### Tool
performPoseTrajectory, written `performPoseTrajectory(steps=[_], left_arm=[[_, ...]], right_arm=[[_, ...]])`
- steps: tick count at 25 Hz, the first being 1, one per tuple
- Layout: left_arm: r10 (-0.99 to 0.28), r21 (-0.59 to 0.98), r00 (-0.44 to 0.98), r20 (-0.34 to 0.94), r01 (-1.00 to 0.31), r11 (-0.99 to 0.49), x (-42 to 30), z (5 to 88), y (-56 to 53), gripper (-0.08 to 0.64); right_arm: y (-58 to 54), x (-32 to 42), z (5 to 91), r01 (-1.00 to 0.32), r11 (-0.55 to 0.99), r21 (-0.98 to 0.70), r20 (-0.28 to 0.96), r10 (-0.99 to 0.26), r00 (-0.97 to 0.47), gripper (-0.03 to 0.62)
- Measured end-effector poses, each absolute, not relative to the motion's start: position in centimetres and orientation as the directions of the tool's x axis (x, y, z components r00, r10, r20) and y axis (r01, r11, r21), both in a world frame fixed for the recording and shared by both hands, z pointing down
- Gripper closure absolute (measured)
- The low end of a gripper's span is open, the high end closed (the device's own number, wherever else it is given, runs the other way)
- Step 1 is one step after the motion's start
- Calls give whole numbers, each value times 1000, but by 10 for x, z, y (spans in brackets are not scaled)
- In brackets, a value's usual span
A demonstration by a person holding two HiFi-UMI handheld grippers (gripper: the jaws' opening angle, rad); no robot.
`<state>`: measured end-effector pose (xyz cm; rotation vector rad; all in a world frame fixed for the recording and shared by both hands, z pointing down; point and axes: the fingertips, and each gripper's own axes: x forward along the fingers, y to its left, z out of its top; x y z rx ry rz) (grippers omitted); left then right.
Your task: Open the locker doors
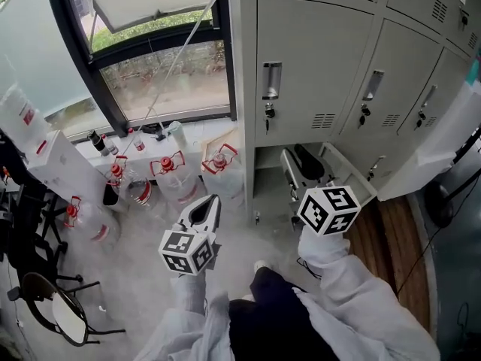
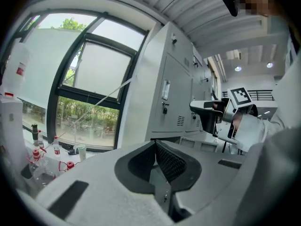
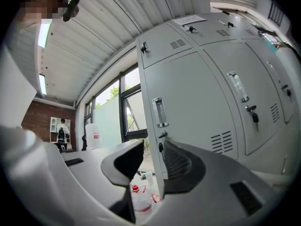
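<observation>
The locker bank point(image 1: 316, 74) fills the upper right of the head view, cut off by the top and right edges, so its full extent cannot be told. Its tall upper doors are closed, each with a recessed handle point(image 1: 271, 81) and a key point(image 1: 268, 112) in the lock below it. In the bottom row at the bank's left end one compartment point(image 1: 267, 179) stands open; its swung-out door point(image 1: 353, 173) is partly covered by the right gripper point(image 1: 299, 160), and the inside is too dark to make out.

The right gripper hangs in front of that low opening with its jaws apart and nothing between them – its own view shows only a closed upper door point(image 3: 188, 107) beyond the gap. The left gripper point(image 1: 213, 200) is out from the bank's left corner, jaws together and empty. Further left of the bank, clear bottles with red handles point(image 1: 173, 175) crowd the floor below the window point(image 1: 165, 81) – several overlap and cannot be counted.
</observation>
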<state>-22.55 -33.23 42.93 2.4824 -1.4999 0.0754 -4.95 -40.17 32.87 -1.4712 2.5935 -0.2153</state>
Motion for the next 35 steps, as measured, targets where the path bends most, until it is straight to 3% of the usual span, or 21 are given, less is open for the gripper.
performPoseTrajectory(steps=[17, 35], left_arm=[[-903, 132, 421, 87, -903, -408, -241, 385, -435, 549], [-901, 157, 425, 86, -899, -409, -245, 393, -455, 549]], right_arm=[[-506, -100, 266, -793, 602, -93, -107, -798, -594, 480], [-528, -115, 260, -795, 600, -89, -117, -799, -590, 480]])
